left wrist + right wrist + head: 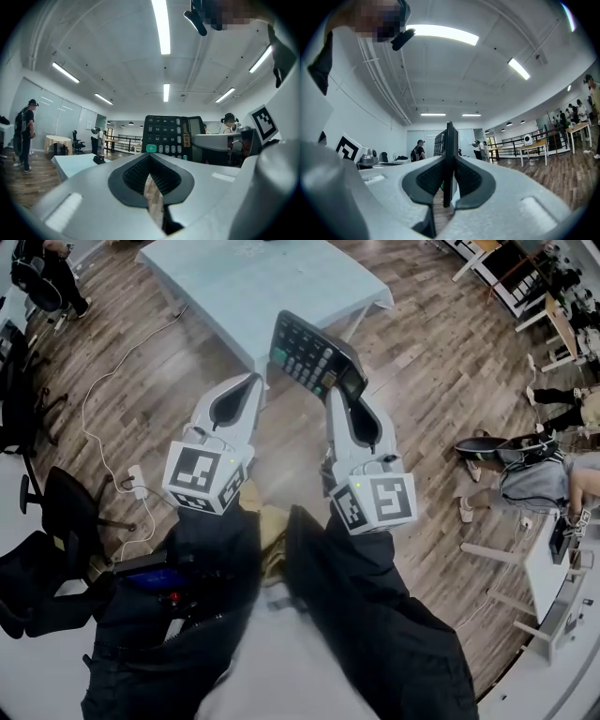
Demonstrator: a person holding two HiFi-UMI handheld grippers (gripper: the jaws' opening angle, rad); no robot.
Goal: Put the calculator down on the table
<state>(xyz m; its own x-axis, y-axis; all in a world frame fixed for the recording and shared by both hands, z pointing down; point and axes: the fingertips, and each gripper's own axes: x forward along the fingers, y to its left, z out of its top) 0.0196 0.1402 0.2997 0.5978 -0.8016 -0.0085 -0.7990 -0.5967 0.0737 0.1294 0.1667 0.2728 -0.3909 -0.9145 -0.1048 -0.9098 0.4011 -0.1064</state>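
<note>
The right gripper has its jaws clamped on one end of a black desktop calculator. From this gripper's own view the calculator is edge-on, a thin dark slab standing upright between the ribbed pads. The left gripper is empty, its jaws brought together with only a sliver of floor showing behind them. Its view looks onto the calculator's key face and display, held just beside it on the right. In the head view the calculator sticks out tilted past the right gripper's tips, in the air above the wooden floor. Its far end lies near the corner of a pale blue-green surface, apparently without touching it. The step in hand looks like the carry toward the put-down. The next move calls for reaching forward over the surface, lowering the calculator, laying it flat, then parting the jaws. Both grippers point forward and about level, side by side. Dark sleeves show behind their marker cubes.
</note>
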